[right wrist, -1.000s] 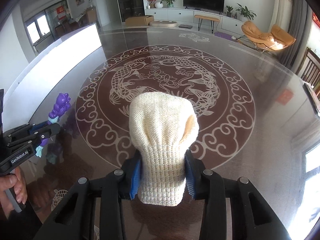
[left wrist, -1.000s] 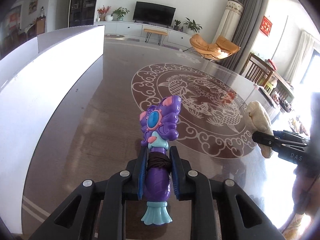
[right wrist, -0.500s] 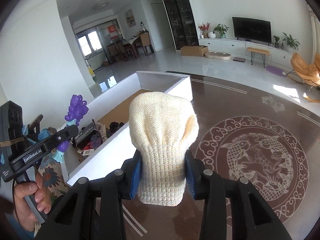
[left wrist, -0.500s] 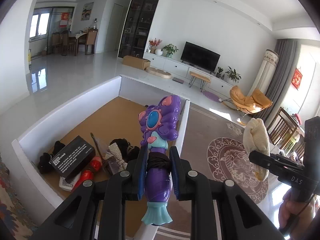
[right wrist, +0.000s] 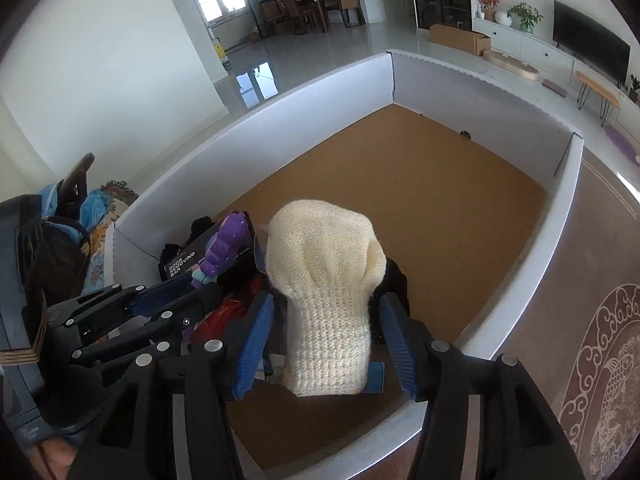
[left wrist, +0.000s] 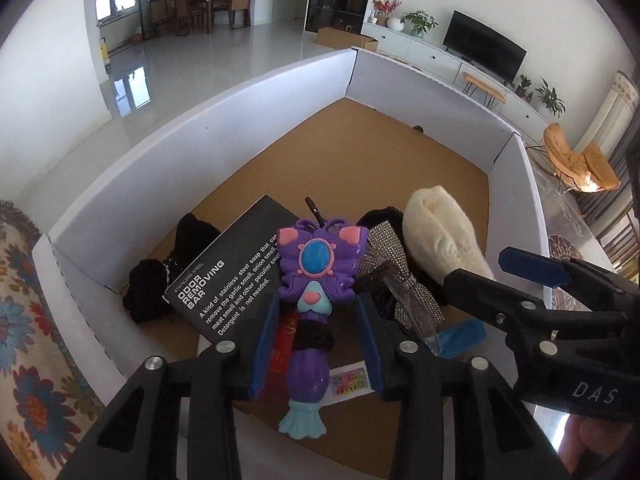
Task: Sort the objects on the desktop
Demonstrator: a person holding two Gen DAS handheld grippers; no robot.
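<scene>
A bright living room with a glossy pale floor; a white-walled cardboard box with a brown floor stands at the edge of a dark table patterned with a white medallion. Both grippers hang over the near end of the box, pointing steeply down.

Left wrist view: the left gripper has its jaws opening, with the purple butterfly wand toy between them. Clear gaps show between the blue pads and the wand's handle, so the pads do not press it. A dark band is wrapped round the handle. Under and just beyond the wand lie a black box labelled "ODOR REMOVING BAR", a black cloth item near the box's corner, a rhinestone-covered bow, a red packet and a blue item, all on the box floor.

Right wrist view: the right gripper is likewise opening its jaws, with the cream knitted sock between them, upright and over the box interior. Gaps separate each pad from the knit. The far half of the box floor is bare.

Beyond the box: a television, potted plants, an orange chair and a dining set.
</scene>
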